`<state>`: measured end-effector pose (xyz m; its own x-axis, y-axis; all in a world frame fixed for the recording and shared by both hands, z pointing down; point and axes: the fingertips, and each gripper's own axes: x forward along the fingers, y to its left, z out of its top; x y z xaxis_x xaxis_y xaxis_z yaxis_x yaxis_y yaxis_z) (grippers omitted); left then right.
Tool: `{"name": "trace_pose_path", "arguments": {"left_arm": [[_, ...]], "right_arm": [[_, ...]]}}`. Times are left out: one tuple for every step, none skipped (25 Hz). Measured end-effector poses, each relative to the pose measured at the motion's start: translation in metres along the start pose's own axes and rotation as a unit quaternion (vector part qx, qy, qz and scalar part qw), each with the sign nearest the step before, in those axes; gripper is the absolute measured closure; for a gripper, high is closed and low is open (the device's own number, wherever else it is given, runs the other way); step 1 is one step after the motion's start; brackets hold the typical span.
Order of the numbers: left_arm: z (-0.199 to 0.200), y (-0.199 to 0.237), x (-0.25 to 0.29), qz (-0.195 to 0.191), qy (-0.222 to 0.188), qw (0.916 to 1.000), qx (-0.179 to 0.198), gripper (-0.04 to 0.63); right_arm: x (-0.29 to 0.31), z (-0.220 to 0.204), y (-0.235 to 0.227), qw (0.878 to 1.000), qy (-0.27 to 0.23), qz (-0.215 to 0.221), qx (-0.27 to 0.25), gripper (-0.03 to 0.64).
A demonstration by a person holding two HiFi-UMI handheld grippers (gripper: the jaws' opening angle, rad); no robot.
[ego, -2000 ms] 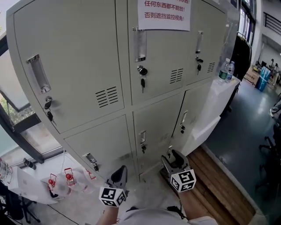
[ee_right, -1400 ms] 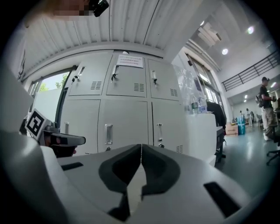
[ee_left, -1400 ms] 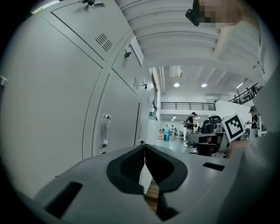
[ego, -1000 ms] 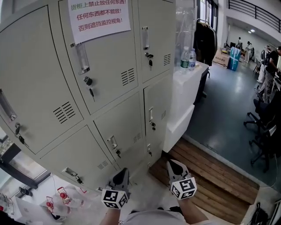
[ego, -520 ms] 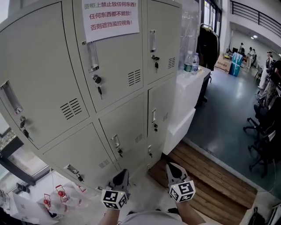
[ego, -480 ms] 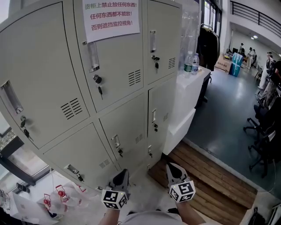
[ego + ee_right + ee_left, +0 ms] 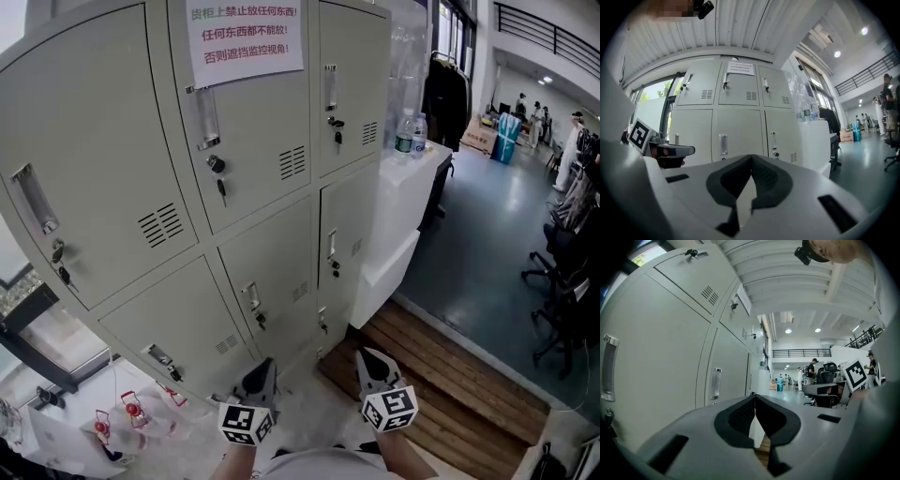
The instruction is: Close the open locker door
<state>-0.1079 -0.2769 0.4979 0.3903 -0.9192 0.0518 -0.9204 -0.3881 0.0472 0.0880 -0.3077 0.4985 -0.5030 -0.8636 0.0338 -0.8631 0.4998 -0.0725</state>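
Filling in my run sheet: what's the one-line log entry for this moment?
left gripper: shut, empty | right gripper: shut, empty | lockers: every visible door closed | contact: none, both grippers short of lockers

bright daylight | sharp focus | fisheye bending, dark vignette corners

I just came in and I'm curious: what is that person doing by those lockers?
A person stands facing the grey lockers, holding a left tool and a right tool low, near the bottom row. Both tools are shut and hold nothing, and neither touches a door. Every locker door in sight looks closed.
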Motion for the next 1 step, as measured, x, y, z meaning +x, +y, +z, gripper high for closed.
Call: {"name": "trace_pose_path", "arguments": {"left_arm": [[0.0001,-0.0008,-0.0011,0.000,-0.001,1.0000,0.001,0.586]], "right_arm": [[-0.0014,-0.0006,0.0010,1.000,0.001,0.000,0.000,0.604]]}}
